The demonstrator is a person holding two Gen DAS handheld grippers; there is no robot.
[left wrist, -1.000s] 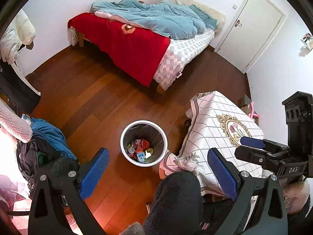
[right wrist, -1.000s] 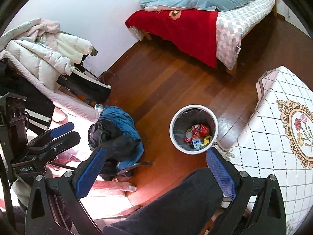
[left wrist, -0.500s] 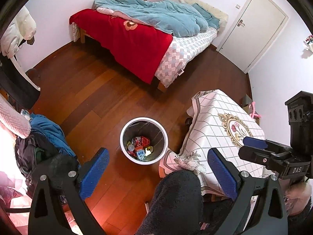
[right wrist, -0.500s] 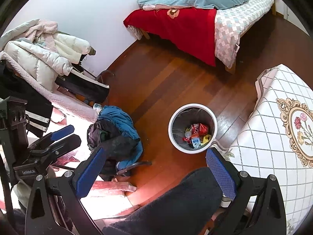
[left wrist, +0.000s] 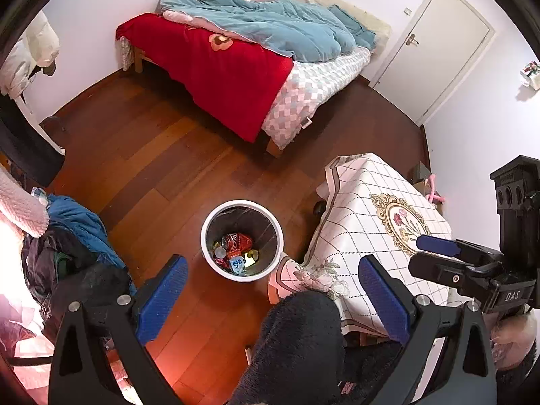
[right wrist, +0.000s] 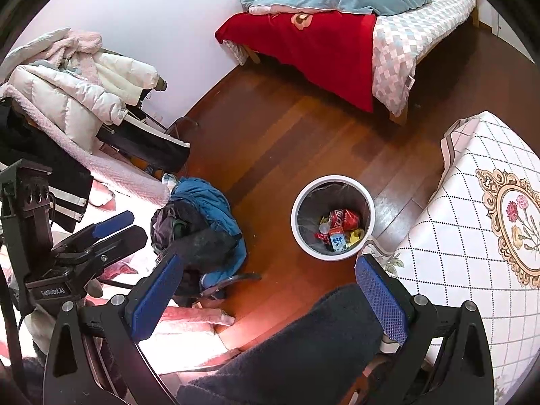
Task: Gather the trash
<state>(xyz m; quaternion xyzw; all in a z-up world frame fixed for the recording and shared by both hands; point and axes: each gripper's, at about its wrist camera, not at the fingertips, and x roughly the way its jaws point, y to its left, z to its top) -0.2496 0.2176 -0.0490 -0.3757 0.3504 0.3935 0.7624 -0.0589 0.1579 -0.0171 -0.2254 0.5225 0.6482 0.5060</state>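
Note:
A white round trash bin stands on the wooden floor; it also shows in the right wrist view. Inside lie a crushed red can, wrappers and a small carton. My left gripper is open and empty, held high above the floor near the bin. My right gripper is open and empty, also high above the floor. The right gripper shows at the right edge of the left wrist view, and the left gripper shows at the left edge of the right wrist view.
A table with a white checked cloth stands right of the bin. A bed with red and blue blankets is at the back. A chair with piled clothes is left of the bin. A white door is far right.
Both views have shifted slightly; the bin sits a little higher in the left wrist view. Both grippers stay open and empty.

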